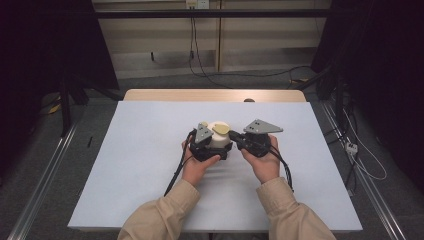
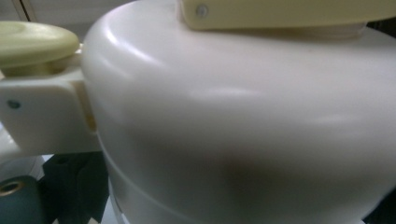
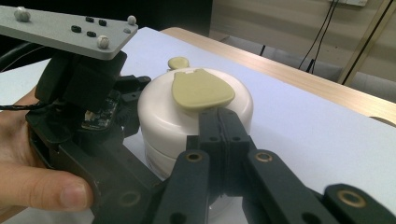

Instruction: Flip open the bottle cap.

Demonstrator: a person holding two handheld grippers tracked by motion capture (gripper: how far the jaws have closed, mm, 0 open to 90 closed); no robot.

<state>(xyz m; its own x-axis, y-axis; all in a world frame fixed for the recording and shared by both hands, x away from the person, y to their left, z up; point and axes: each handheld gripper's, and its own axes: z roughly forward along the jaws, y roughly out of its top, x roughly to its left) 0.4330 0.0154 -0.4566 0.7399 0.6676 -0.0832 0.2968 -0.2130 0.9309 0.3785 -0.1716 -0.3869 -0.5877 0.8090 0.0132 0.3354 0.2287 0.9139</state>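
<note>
Pot: round white plastic pot with pale-yellow lid tab [image 1: 219, 134], mid counter [image 1: 150, 150], between both claws.
Left claw [image 1: 212, 150]: hard against pot's side, grip state unclear.
Right claw [image 3: 219, 122]: jaws closed together, tips at tab edge.

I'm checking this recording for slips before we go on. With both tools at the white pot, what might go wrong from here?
1. The right tool, jaws together, sits just under the tip of the yellow-green flap; lifting could make it slip off that thin edge.
2. The left tool presses close against the white pot; whether it truly grips is unclear, so the pot could tip or slide on the white sheet.
</note>
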